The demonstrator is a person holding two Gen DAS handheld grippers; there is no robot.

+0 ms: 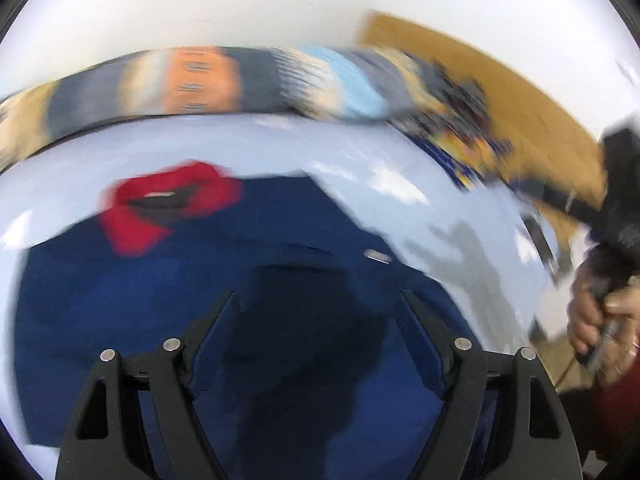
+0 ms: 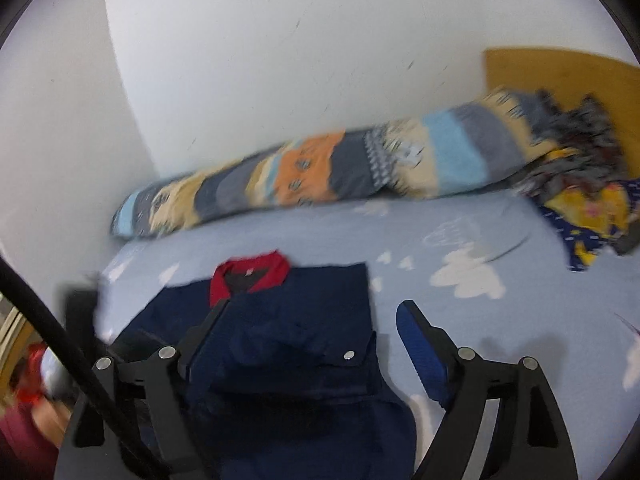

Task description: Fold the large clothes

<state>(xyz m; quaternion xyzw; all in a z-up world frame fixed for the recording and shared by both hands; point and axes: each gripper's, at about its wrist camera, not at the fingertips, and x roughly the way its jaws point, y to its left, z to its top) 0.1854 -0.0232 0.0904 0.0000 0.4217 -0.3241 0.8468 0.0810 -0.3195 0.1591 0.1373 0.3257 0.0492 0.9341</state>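
Observation:
A navy blue garment (image 1: 256, 264) with a red collar (image 1: 172, 204) lies flat on the light blue bed sheet (image 1: 360, 160). My left gripper (image 1: 318, 300) is open and empty, hovering above the garment's lower part. In the right wrist view the same garment (image 2: 288, 328) lies folded with its red collar (image 2: 252, 272) at the far end and a silver snap (image 2: 349, 356) on a flap. My right gripper (image 2: 312, 308) is open and empty above the garment's right half. Both views are motion-blurred.
A long striped patterned bolster (image 2: 320, 172) lies along the white wall (image 2: 280, 60). A pile of dark and yellow clothes (image 2: 580, 184) sits at the far right by a wooden headboard (image 2: 560, 76). The person's hand (image 1: 600, 320) shows at the right in the left wrist view.

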